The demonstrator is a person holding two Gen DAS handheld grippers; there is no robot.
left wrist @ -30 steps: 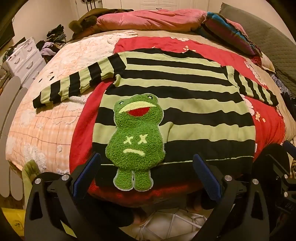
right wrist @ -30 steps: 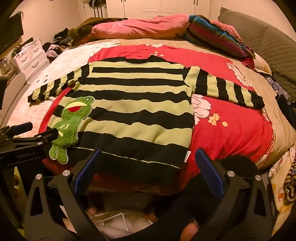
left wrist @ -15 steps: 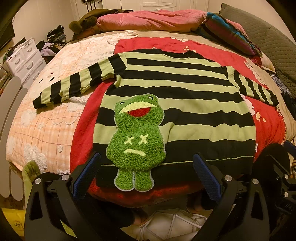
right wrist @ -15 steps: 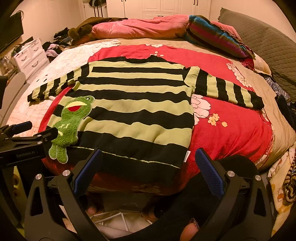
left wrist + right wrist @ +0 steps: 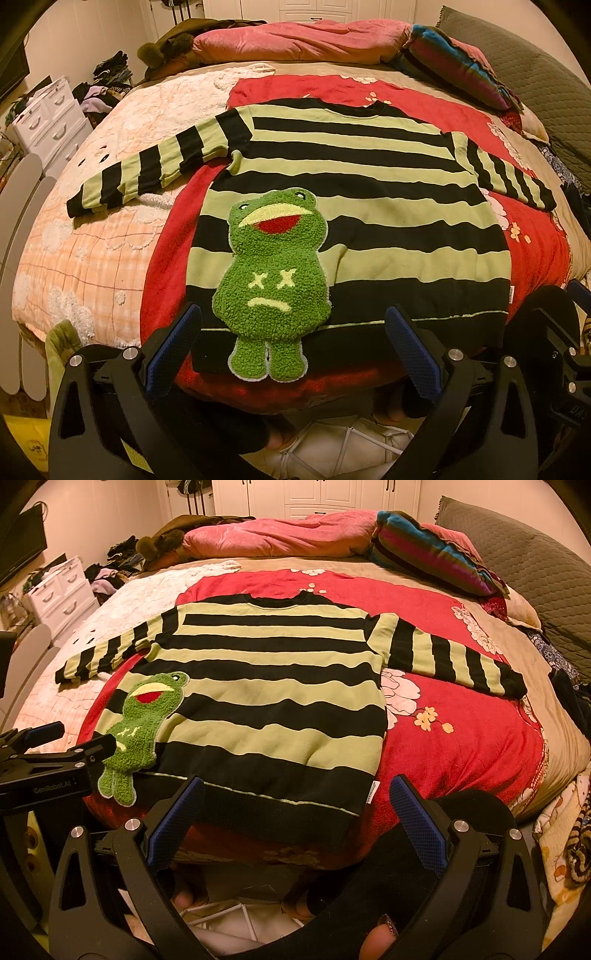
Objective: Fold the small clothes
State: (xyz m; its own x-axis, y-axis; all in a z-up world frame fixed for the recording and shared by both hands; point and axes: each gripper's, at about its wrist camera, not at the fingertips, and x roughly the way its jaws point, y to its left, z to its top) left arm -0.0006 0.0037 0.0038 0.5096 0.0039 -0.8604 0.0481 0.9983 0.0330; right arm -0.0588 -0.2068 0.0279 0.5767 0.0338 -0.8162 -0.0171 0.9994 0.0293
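A small black and pale-green striped sweater (image 5: 369,206) lies flat on a red blanket (image 5: 532,251) on the bed, both sleeves spread out, hem at the near edge. A fuzzy green frog patch (image 5: 273,280) sits on its lower left front. It also shows in the right wrist view (image 5: 273,701) with the frog (image 5: 144,723). My left gripper (image 5: 291,350) is open and empty just short of the hem, around the frog's feet. My right gripper (image 5: 295,819) is open and empty near the hem's right half. The left gripper's body (image 5: 48,768) shows at the left of the right wrist view.
A pink duvet (image 5: 280,535), a striped pillow (image 5: 432,557) and a grey quilted headboard cushion (image 5: 535,576) lie at the far end of the bed. White drawers (image 5: 62,594) and piled clothes stand at the left. A peach quilt (image 5: 81,236) covers the bed's left side.
The left wrist view has shifted very slightly; the sweater lies as before and both grippers stay open.
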